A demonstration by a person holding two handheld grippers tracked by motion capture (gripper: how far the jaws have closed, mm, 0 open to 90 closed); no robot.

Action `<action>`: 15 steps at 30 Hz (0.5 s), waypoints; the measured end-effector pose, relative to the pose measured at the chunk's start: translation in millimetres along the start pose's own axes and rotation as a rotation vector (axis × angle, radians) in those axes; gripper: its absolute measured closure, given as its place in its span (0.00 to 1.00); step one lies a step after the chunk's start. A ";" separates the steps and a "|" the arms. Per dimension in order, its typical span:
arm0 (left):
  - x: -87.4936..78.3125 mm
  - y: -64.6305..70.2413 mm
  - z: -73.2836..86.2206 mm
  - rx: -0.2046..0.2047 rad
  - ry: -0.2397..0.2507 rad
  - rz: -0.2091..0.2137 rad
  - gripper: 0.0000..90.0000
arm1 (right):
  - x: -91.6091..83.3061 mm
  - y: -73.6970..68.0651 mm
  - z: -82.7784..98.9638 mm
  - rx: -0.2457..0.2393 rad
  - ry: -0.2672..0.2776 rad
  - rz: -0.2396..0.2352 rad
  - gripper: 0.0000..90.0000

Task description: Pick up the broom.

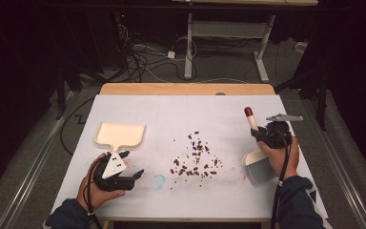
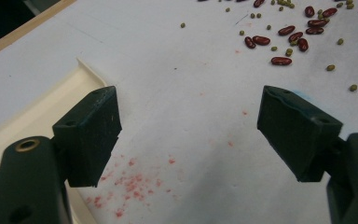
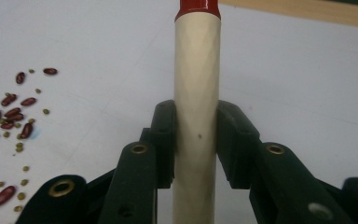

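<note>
White sheet [image 1: 186, 114] is spread over a wooden table, whose bare edge [image 1: 186, 89] is seen at the far side. A blue smudge [image 1: 158, 181] and red stains [image 2: 130, 182] are seen on it. Cables [image 1: 143, 59] and a white desk frame [image 1: 262, 52] are seen beyond, on the floor.

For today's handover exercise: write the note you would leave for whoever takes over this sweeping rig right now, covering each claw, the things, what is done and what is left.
Right claw: shut on the brush handle, brush at the table's right side, bristles toward the person.
Left claw: open, nothing between its jaws, beside the cream dustpan at the table's left.
Beans: red and small green ones scattered mid-table on the white sheet; none in the dustpan as far as the high view shows.
Done: brush picked up.
Left: probably take the dustpan, sweep the beans into it.
</note>
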State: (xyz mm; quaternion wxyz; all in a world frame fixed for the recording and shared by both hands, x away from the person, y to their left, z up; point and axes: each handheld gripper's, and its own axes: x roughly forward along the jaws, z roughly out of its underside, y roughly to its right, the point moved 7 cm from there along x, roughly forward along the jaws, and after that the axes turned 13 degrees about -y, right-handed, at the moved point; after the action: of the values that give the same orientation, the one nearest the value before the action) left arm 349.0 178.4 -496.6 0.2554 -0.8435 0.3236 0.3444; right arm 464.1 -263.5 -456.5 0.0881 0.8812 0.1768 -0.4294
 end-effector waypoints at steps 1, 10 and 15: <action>0.0 0.1 -0.1 0.000 0.000 -0.001 0.23 | -4.1 -0.2 0.2 -0.004 0.014 -0.001 0.78; -0.8 1.5 -1.2 0.002 0.002 0.000 0.23 | -39.0 -5.8 3.5 -0.026 0.134 -0.016 0.79; -1.1 2.0 -2.1 -0.003 0.005 0.001 0.23 | -55.5 -11.8 4.1 -0.046 0.188 -0.024 0.79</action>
State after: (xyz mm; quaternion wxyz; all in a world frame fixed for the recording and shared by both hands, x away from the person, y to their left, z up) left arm 347.8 176.1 -494.9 0.2533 -0.8445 0.3242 0.3430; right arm 425.0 -267.0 -415.3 0.0861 0.9132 0.2047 -0.3417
